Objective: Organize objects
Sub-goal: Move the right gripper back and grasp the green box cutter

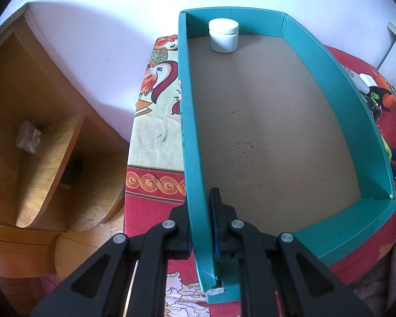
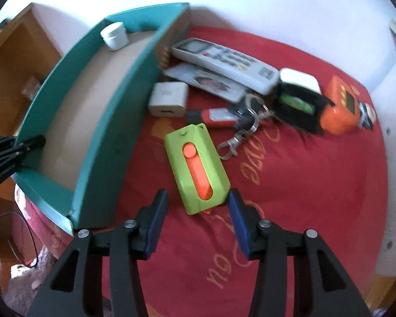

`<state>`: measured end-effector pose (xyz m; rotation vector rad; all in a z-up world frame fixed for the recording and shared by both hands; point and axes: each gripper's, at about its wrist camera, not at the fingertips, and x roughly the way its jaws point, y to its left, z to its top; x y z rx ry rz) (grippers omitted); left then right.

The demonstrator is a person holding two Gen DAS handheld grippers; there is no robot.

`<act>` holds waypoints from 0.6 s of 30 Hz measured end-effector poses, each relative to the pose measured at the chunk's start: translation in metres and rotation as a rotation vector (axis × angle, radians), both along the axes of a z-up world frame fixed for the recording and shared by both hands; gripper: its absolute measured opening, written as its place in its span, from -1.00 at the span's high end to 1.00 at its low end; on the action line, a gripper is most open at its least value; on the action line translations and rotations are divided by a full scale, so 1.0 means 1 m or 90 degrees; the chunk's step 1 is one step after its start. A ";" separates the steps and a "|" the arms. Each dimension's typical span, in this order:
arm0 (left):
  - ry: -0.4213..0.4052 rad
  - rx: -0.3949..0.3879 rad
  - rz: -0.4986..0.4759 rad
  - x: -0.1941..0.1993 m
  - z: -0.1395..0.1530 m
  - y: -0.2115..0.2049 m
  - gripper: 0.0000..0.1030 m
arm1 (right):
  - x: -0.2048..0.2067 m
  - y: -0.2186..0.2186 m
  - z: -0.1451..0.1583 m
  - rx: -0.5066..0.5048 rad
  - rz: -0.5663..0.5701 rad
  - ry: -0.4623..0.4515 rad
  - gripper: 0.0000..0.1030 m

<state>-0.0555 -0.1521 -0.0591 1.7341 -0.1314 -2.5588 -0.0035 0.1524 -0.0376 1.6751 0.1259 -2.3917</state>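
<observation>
Two grippers: left gripper (image 1: 201, 227) clamps the teal box (image 1: 340, 84) wall; right gripper (image 2: 196, 211), jaws apart, straddles the green case (image 2: 198, 166) lying lengthwise ahead

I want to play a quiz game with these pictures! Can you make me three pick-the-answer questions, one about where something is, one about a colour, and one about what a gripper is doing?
1. Where is the white jar?
A. On the red cloth
B. In a far corner of the box
C. On the wooden shelf

2. What colour is the slider on the green case?
A. Orange
B. Blue
C. White

3. What is the left gripper doing?
A. Hanging open over the jar
B. Holding the remote
C. Clamped on the box wall

Answers:
1. B, the jar stands inside the box against its far wall.
2. A, an orange strip runs down the middle of the case.
3. C, one finger is inside the teal wall and one outside, pinching it.
</observation>
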 end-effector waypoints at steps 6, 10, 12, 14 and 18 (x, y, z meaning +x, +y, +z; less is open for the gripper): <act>0.001 0.000 0.000 -0.001 0.000 0.000 0.82 | -0.001 -0.003 -0.002 -0.039 0.014 0.014 -0.11; 0.002 -0.001 0.000 0.002 0.004 -0.003 0.82 | 0.025 0.001 0.001 -0.052 0.053 0.058 -0.48; 0.003 -0.004 0.000 0.005 0.000 -0.002 0.82 | 0.035 -0.003 -0.003 -0.036 0.075 0.076 -0.52; 0.003 -0.001 0.001 0.004 0.000 -0.002 0.82 | 0.034 -0.001 -0.004 -0.045 0.077 0.074 -0.53; 0.003 -0.002 0.001 0.002 0.000 -0.002 0.82 | 0.034 0.001 -0.002 -0.033 0.083 0.062 -0.53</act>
